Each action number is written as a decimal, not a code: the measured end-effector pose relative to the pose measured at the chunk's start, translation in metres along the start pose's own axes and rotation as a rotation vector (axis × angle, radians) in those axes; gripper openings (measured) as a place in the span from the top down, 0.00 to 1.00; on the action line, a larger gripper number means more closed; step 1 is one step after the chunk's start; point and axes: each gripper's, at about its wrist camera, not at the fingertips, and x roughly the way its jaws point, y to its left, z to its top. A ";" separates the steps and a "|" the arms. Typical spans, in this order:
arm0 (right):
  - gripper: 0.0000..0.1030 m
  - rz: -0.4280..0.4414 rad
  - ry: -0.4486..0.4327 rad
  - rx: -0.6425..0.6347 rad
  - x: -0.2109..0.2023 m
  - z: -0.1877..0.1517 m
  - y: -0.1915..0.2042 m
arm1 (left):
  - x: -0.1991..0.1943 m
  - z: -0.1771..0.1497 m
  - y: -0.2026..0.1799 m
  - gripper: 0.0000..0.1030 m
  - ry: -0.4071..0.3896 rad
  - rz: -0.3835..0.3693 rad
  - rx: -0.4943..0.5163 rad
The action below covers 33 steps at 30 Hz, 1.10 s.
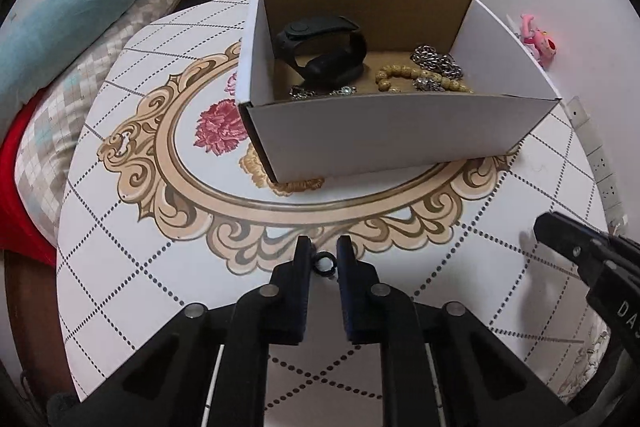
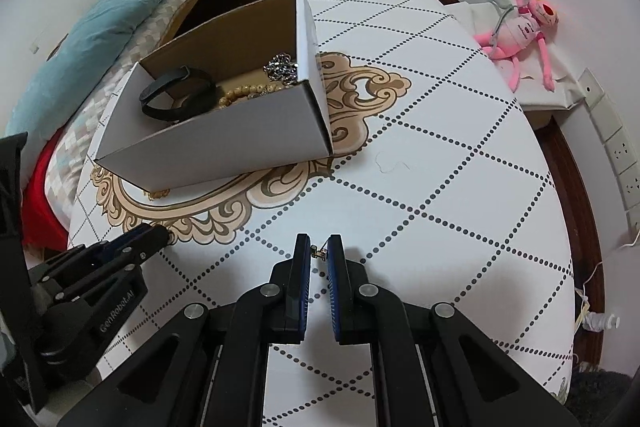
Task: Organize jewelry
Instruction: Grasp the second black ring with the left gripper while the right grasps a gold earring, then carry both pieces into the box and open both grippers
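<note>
left gripper (image 1: pixel 324 253) pinches a small black ring (image 1: pixel 324 262) — right gripper (image 2: pixel 319 251) clamps a tiny earring (image 2: pixel 319 252).

A pink plush toy (image 2: pixel 524 27) lies beside the patterned table (image 2: pixel 440 167).

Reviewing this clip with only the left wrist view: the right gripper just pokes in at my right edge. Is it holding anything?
Observer: Yes. The right wrist view shows the right gripper shut on a tiny gold-coloured piece at its fingertips. It is too small to identify.
Operator: I see a black ring between the left gripper tips. Do its fingers look closed from that side?
Observer: They look closed together, tips low over the table by the gold scroll print.
Operator: And the pink thing past the box?
Observer: A pink plush toy, lying on white cloth beside the table.
</note>
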 end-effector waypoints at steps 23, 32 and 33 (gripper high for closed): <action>0.91 0.161 -0.056 -0.100 -0.031 0.147 0.034 | -0.066 0.127 0.003 0.88 -0.027 -0.130 -0.020; 0.75 0.131 0.080 -0.139 0.014 0.178 0.041 | -0.062 0.142 0.022 0.39 0.003 -0.030 -0.092; 0.65 0.132 0.078 -0.136 0.014 0.178 0.039 | -0.063 0.142 0.024 0.39 -0.001 -0.019 -0.095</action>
